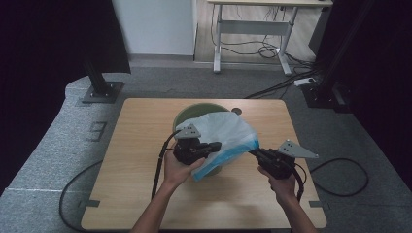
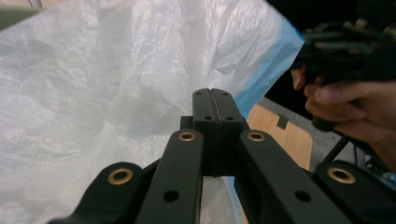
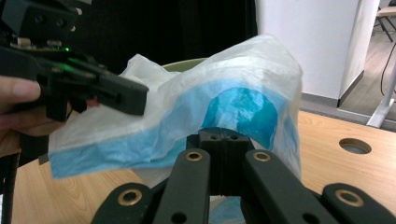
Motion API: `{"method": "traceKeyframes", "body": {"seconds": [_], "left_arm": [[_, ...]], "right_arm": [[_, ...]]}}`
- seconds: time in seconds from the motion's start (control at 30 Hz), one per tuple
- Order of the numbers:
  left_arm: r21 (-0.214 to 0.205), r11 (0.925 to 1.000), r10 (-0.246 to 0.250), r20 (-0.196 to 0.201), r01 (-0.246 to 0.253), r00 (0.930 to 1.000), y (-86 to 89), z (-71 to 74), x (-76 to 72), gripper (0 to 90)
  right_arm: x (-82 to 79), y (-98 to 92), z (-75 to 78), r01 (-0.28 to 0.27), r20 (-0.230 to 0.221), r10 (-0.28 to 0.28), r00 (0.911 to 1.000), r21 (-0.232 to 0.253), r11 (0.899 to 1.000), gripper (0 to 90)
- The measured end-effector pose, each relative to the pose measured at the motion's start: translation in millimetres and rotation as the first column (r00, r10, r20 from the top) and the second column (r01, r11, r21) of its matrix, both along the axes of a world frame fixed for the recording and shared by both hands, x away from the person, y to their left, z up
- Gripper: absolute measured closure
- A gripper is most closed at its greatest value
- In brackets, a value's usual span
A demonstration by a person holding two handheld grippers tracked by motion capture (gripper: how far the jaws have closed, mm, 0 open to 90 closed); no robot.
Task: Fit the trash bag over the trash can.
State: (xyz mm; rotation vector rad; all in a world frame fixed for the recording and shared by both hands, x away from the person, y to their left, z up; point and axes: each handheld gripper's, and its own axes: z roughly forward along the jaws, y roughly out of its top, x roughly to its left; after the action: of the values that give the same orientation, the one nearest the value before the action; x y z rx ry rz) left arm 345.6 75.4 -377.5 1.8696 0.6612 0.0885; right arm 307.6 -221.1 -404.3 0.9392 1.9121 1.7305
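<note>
Thin plastic bag point(image 1: 228, 133): light, limp, slippery; best held at rim. Left gripper point(image 1: 214, 145) and right gripper point(image 1: 256, 153) fingers both clenched on film.

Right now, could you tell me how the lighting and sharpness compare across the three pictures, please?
High view: dim, with black surroundings; the table is evenly lit and the bag is the brightest thing. Left gripper view: the bag glows almost white, its crinkles soft, and the near tool is sharp. Right gripper view: the bag is clear, the backdrop dark and the hand at the edge blurred.
</note>
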Motion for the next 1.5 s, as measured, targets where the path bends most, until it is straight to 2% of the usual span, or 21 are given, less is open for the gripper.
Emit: {"method": "traceKeyframes", "body": {"seconds": [0.13,0.27,0.4,0.57,0.87,1.03,1.13,1.2,1.3,1.5], "left_arm": [[-0.090,0.9959,0.001,-0.014,-0.002,0.9999,5.8,4.1,4.7,89.6],[-0.144,0.9893,0.021,-0.023,-0.024,0.9995,11.1,7.5,11.0,89.7],[-0.202,0.9771,0.062,-0.032,-0.067,0.9976,22.4,10.1,15.9,89.7],[-0.252,0.9605,0.110,-0.042,-0.117,0.9930,40.3,12.0,21.0,89.8],[-0.262,0.9509,0.167,-0.017,-0.166,0.9858,66.2,13.6,15.4,89.9],[-0.244,0.9531,0.183,-0.006,-0.179,0.9830,79.1,8.5,7.3,89.9],[-0.219,0.9576,0.193,0.009,-0.187,0.9811,85.1,4.9,1.4,89.9],[-0.223,0.9579,0.189,0.014,-0.181,0.9819,89.4,3.2,-2.4,89.9],[-0.223,0.9586,0.187,0.028,-0.177,0.9819,94.3,2.0,-8.8,89.9],[-0.210,0.9636,0.177,0.041,-0.165,0.9833,101.7,-5.4,-21.8,89.9]], "right_arm": [[0.6,-0.7,-2.3,0.000,-0.006,0.000,1.0000,-0.004,1.000,89.0],[3.1,-2.7,-8.0,0.009,-0.022,-0.009,0.9997,-0.008,1.000,89.1],[4.7,-6.2,-12.8,0.022,-0.029,-0.022,0.9993,-0.015,1.000,89.1],[7.7,-12.0,-15.0,0.037,-0.039,-0.037,0.9985,-0.019,0.999,89.1],[7.5,-15.2,-17.4,0.051,-0.035,-0.052,0.9980,-0.048,0.998,89.0],[1.3,-15.2,-19.7,0.043,-0.028,-0.045,0.9986,-0.067,0.997,89.0],[-2.1,-13.4,-21.0,0.040,-0.020,-0.041,0.9989,-0.078,0.996,89.0],[-2.8,-10.4,-22.3,0.033,-0.022,-0.036,0.9991,-0.091,0.995,89.0],[-3.7,-7.3,-24.8,0.018,-0.030,-0.020,0.9994,-0.087,0.996,89.0],[-12.4,-3.4,-33.5,-0.030,-0.040,0.026,0.9989,-0.092,0.995,89.0]]}}
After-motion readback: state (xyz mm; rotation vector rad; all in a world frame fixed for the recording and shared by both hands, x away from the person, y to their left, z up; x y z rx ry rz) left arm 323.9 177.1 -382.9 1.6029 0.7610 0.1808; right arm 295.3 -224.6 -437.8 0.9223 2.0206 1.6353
